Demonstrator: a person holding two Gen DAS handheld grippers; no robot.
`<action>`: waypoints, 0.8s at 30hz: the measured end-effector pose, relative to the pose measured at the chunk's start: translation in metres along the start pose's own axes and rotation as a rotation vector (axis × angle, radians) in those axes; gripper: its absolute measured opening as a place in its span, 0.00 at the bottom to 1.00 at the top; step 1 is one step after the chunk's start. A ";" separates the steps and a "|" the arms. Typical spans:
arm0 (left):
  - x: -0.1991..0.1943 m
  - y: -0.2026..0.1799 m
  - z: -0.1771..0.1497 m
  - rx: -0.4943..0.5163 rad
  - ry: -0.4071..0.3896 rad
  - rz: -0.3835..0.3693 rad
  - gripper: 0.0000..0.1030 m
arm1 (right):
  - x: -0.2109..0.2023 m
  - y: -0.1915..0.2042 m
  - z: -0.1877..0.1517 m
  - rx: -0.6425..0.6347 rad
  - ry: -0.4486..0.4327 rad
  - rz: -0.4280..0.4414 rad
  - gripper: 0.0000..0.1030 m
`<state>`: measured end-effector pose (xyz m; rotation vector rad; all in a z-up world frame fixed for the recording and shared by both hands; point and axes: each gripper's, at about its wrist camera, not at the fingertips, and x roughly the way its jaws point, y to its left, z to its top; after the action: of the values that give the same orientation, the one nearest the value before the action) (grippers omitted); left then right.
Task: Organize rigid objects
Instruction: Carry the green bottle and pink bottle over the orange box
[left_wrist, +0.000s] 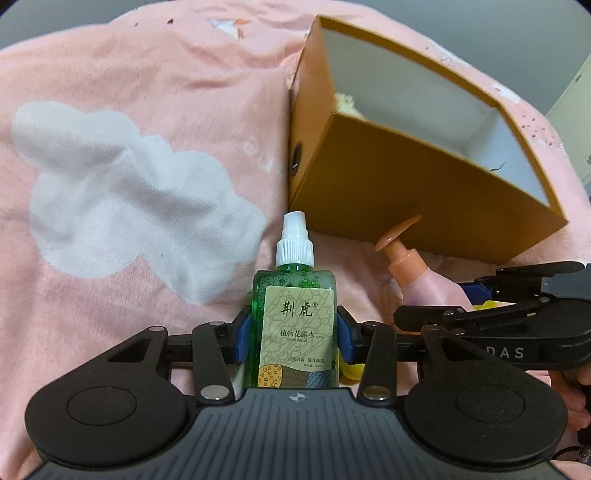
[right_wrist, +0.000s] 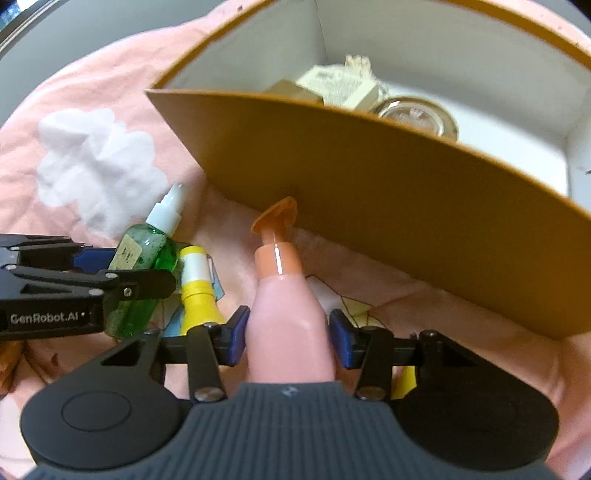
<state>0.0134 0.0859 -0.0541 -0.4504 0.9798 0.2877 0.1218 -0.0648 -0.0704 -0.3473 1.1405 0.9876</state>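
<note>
In the left wrist view my left gripper (left_wrist: 294, 339) is shut on a green spray bottle (left_wrist: 295, 317) with a white nozzle and a beige label, held upright between the blue pads. In the right wrist view my right gripper (right_wrist: 289, 338) is shut on a pink pump bottle (right_wrist: 286, 314), whose orange pump head (right_wrist: 277, 216) nearly touches the near wall of an open mustard cardboard box (right_wrist: 369, 206). The two grippers sit side by side just in front of this box (left_wrist: 406, 177). The pink pump bottle (left_wrist: 424, 280) also shows at the right of the left wrist view.
Everything rests on a pink blanket (left_wrist: 147, 92) with a white cloud print. A yellow tube (right_wrist: 197, 291) lies between the two held bottles. Inside the box lie small cartons (right_wrist: 340, 86) and a round lidded jar (right_wrist: 417, 118). A person's fingers (left_wrist: 580, 398) show at the right edge.
</note>
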 end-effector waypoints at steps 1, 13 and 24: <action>-0.004 -0.002 0.000 0.002 -0.010 -0.010 0.49 | -0.007 0.001 -0.002 0.000 -0.017 -0.003 0.45; -0.057 -0.031 0.003 0.073 -0.126 -0.123 0.49 | -0.084 0.006 -0.015 0.042 -0.187 0.006 0.44; -0.081 -0.067 0.043 0.149 -0.242 -0.201 0.49 | -0.152 -0.004 0.000 0.086 -0.357 0.006 0.44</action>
<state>0.0306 0.0459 0.0511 -0.3648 0.7073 0.0839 0.1142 -0.1392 0.0622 -0.0921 0.8553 0.9576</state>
